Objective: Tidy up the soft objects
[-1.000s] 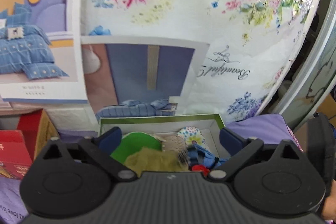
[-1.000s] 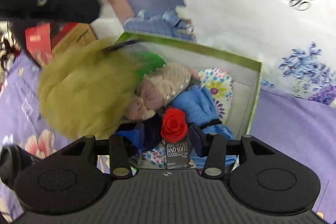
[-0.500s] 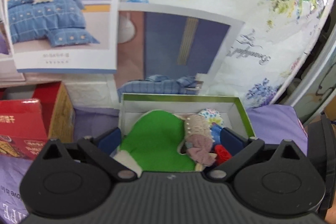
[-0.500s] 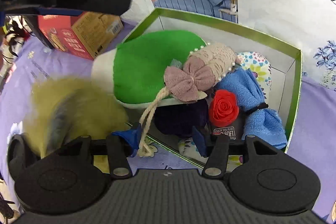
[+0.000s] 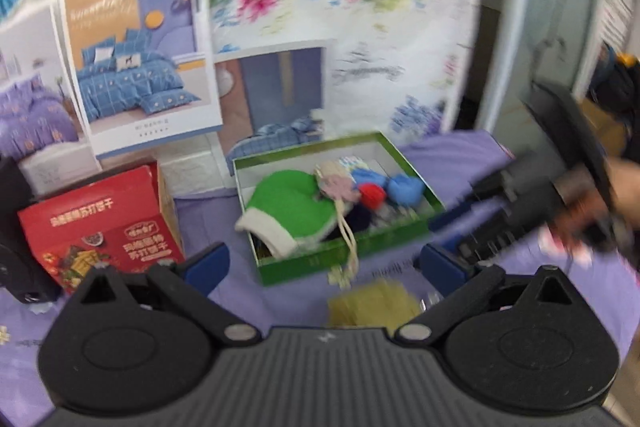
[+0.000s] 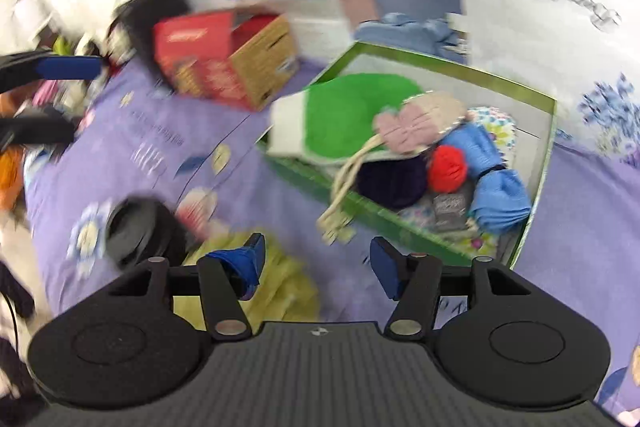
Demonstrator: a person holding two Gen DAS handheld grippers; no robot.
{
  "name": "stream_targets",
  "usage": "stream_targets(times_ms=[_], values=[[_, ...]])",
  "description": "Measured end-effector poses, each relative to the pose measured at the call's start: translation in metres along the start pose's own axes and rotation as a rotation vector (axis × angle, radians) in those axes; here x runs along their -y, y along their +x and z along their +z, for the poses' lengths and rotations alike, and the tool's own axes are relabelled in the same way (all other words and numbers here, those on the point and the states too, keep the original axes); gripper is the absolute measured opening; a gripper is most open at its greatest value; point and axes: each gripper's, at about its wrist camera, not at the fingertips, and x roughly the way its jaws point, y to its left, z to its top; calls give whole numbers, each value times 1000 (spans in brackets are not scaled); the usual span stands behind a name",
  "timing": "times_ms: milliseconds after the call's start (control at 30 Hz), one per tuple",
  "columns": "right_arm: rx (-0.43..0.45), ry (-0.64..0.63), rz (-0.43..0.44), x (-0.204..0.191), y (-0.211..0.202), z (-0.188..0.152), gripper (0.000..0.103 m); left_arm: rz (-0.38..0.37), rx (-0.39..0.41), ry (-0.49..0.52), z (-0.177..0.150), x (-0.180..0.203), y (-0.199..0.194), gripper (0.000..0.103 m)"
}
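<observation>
A green box [image 5: 344, 253] [image 6: 400, 223] on the purple bedsheet holds a green mitten [image 5: 292, 203] [image 6: 352, 115], a beige pouch with a pink bow [image 5: 336, 183] [image 6: 412, 123], a red rose [image 5: 372, 195] [image 6: 448, 163] and a blue cloth [image 5: 406, 189] [image 6: 496, 187]. A yellow-green fluffy item [image 5: 370, 305] [image 6: 276, 283] lies on the sheet in front of the box. My left gripper [image 5: 324, 265] is open and empty, back from the box. My right gripper [image 6: 316, 267] is open and empty, its left finger over the fluffy item. It also shows in the left wrist view [image 5: 452, 231].
A red carton [image 5: 104, 231] [image 6: 224, 63] stands left of the box. Bedding packages [image 5: 140, 67] lean against the wall behind. A black round object [image 6: 136, 231] lies on the sheet at left. Both views are motion-blurred.
The yellow-green fluffy item left the box and now lies on the sheet in front of it. My right gripper has opened. Both grippers have pulled back from the box.
</observation>
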Motion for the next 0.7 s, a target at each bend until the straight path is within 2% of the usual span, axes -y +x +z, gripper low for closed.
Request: stream_targets(times_ms=[100, 200, 300, 400, 533, 600, 700], values=[[-76, -53, 33, -15, 5, -3, 45, -20, -42, 112, -53, 38, -28, 101], [-106, -78, 65, -27, 17, -1, 45, -4, -101, 131, -97, 67, -21, 101], [-152, -68, 110, -33, 37, 9, 47, -51, -174, 26, -126, 71, 14, 101], [-174, -99, 93, -43, 51, 15, 48, -110, -231, -134, -138, 58, 59, 101], [-215, -105, 88, -43, 62, 18, 51, -115, -244, -285, -141, 42, 101, 100], [-231, -120, 90, -43, 68, 20, 52, -79, -234, -337, -140, 39, 111, 100], [-245, -135, 99, -41, 80, 23, 55, 16, -225, -372, -138, 39, 123, 100]])
